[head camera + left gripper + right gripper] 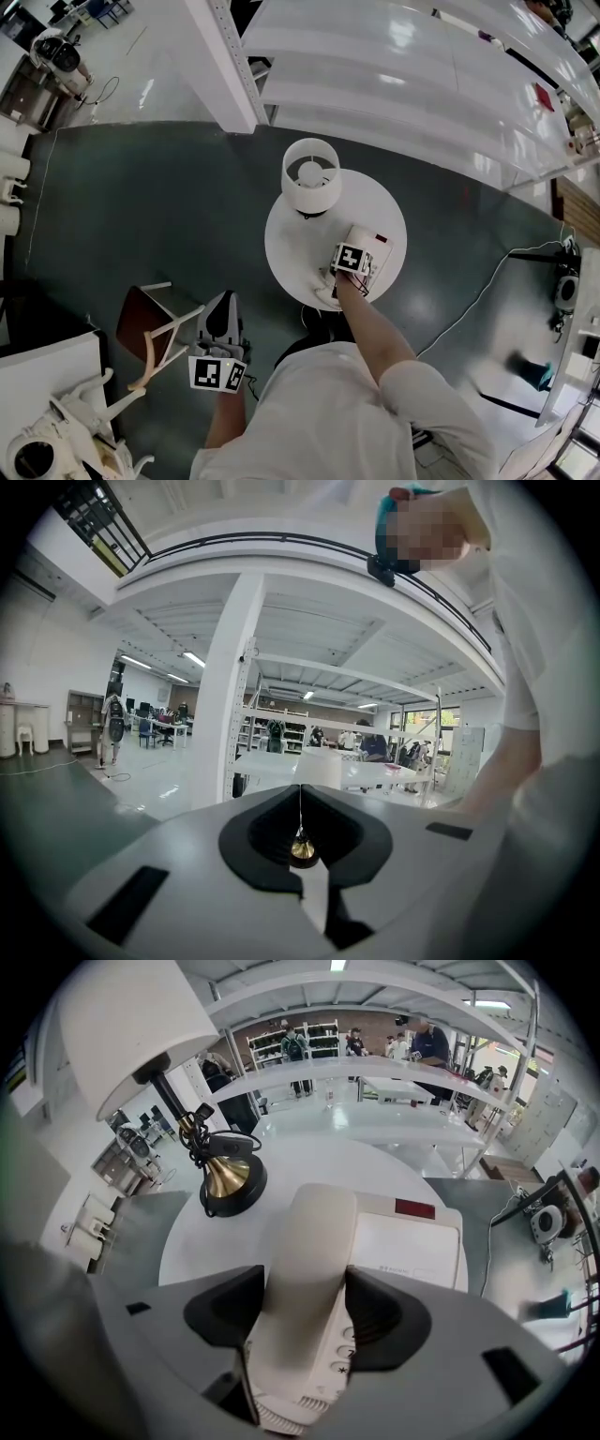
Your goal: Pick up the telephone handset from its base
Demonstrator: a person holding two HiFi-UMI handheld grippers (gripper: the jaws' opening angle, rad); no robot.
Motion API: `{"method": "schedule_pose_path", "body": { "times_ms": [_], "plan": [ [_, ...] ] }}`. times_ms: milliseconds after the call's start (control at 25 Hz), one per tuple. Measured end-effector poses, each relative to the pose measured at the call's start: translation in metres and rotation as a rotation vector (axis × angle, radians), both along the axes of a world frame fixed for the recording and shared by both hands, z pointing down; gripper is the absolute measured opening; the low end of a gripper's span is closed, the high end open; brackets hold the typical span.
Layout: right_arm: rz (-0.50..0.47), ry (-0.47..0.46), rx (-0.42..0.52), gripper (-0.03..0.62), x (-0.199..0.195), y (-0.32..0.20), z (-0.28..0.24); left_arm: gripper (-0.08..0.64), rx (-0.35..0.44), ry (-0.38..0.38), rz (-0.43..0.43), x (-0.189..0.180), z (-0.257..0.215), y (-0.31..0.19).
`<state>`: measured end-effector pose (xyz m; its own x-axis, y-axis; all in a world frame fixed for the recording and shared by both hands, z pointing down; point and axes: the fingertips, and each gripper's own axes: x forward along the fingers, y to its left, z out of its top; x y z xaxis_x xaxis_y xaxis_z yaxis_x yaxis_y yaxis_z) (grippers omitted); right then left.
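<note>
A cream telephone handset (314, 1241) lies on its white base (412, 1246), which stands on a round white table (309, 1162). My right gripper (305, 1302) points steeply down over the phone. Its two dark pads sit against the handset's left and right sides near the lower end, so it is shut on the handset, which still rests on the base. In the head view the right gripper (349, 267) covers most of the phone base (375, 242). My left gripper (220, 314) is shut and empty, held away from the table (291, 253) at the lower left; its jaws meet (301, 789).
A lamp with a white shade (310, 175) and brass foot (225, 1180) stands on the table just behind the phone. A wooden chair (155, 328) lies near the left gripper. White shelving (422, 75) runs behind the table. A cable (469, 309) crosses the floor at right.
</note>
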<state>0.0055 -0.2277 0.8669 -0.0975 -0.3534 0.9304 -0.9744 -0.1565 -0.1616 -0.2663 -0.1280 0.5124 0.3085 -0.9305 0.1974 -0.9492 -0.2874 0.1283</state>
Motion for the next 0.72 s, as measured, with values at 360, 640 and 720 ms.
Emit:
{"method": "schedule_pose_path", "body": {
  "times_ms": [360,640,720],
  "plan": [
    [0.025,0.015,-0.017,0.261,0.003,0.002,-0.004,0.020,0.005,0.004,0.002,-0.001,0.000,0.001],
    [0.038,0.017,-0.013,0.253,0.005,0.004,-0.011,0.020,0.005,0.004,0.008,0.001,-0.002,0.002],
    [0.030,0.006,0.015,0.252,0.003,-0.001,-0.012,0.020,0.006,0.003,0.008,0.001,-0.002,0.003]
  ]
}}
